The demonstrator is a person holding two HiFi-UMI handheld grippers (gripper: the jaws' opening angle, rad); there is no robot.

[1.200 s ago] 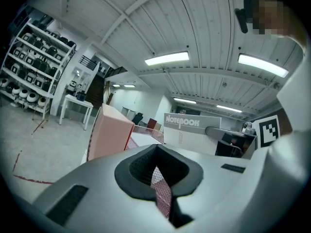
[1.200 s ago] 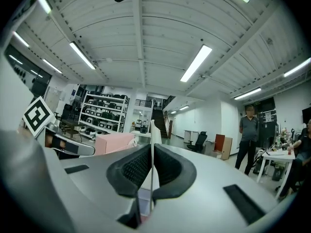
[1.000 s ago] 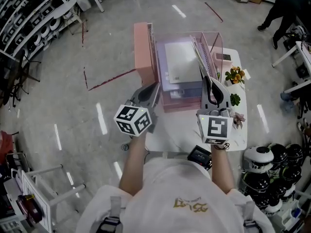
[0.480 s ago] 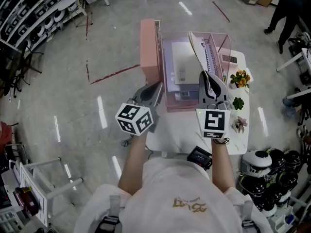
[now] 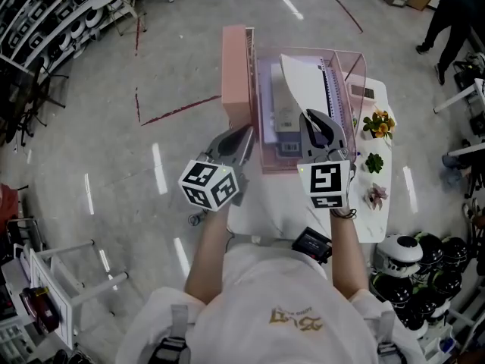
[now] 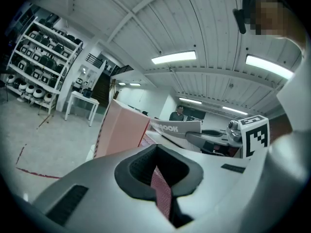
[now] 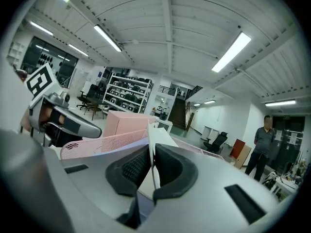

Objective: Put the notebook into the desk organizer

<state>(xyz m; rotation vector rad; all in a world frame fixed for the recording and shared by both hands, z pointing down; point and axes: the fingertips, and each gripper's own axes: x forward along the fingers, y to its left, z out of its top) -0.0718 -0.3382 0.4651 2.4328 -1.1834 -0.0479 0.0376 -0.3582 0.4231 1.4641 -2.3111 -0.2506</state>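
Spiral notebook (image 5: 307, 86) tilted over the pink mesh desk organizer (image 5: 235, 74), its near end hidden behind the right gripper (image 5: 320, 127); can't tell if its lower edge touches inside. Right fingers (image 7: 130, 170) pinch the cover's thin edge and have just been easing apart, cover between them. Left gripper (image 5: 241, 144) clenched on the organizer's mesh wall; head view blocks the nip itself. Cover print cut off: only "OOK" legible in the left gripper view. Labels on the lavender sheets (image 5: 273, 105) in the organizer too small to read. White table (image 5: 280, 203) partly hidden by both grippers
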